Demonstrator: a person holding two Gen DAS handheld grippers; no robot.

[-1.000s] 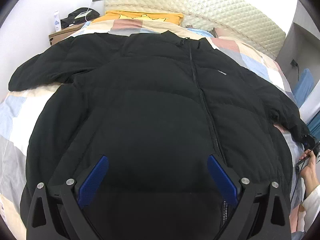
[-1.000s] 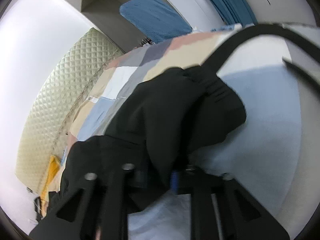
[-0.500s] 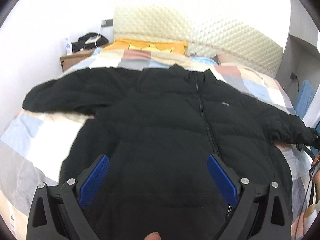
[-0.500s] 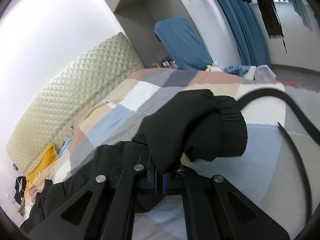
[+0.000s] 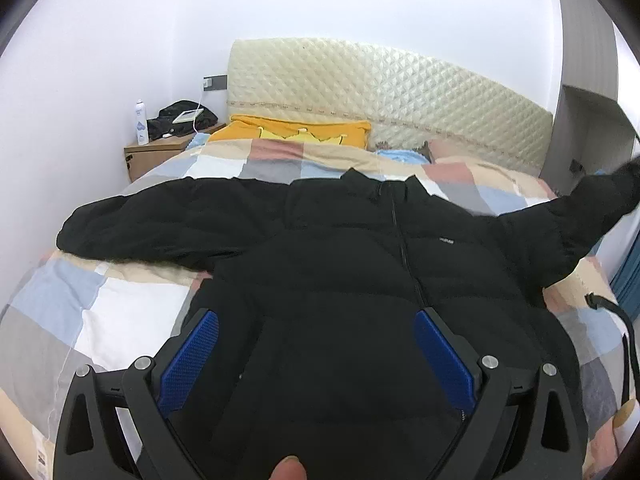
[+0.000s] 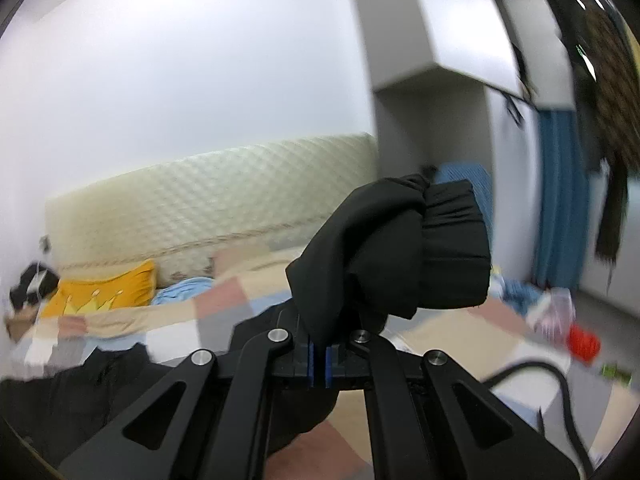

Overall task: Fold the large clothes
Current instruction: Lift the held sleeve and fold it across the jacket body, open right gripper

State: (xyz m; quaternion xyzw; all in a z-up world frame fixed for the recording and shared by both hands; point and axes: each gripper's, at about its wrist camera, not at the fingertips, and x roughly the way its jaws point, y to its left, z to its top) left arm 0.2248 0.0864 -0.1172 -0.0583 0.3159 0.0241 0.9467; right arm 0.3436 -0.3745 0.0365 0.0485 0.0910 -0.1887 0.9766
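Observation:
A black puffer jacket (image 5: pixel 344 280) lies front up, zipped, on the checked bedspread (image 5: pixel 80 320), collar toward the headboard. Its left sleeve (image 5: pixel 152 228) lies spread out flat. Its right sleeve (image 5: pixel 592 204) is lifted off the bed at the far right. My left gripper (image 5: pixel 316 344) is open and empty above the jacket's hem, blue pads apart. My right gripper (image 6: pixel 318 354) is shut on the right sleeve near its cuff (image 6: pixel 452 248) and holds it up in the air.
A quilted cream headboard (image 5: pixel 380 88) and a yellow pillow (image 5: pixel 304 134) are at the far end. A wooden nightstand (image 5: pixel 160 152) with a bottle and dark items stands at the back left. A black strap (image 5: pixel 628 340) lies on the bed's right edge. Blue curtains (image 6: pixel 560 196) hang on the right.
My right gripper has lifted the right sleeve off the bed and swung it upward. My left gripper has pulled back and tilted up, still open over the hem.

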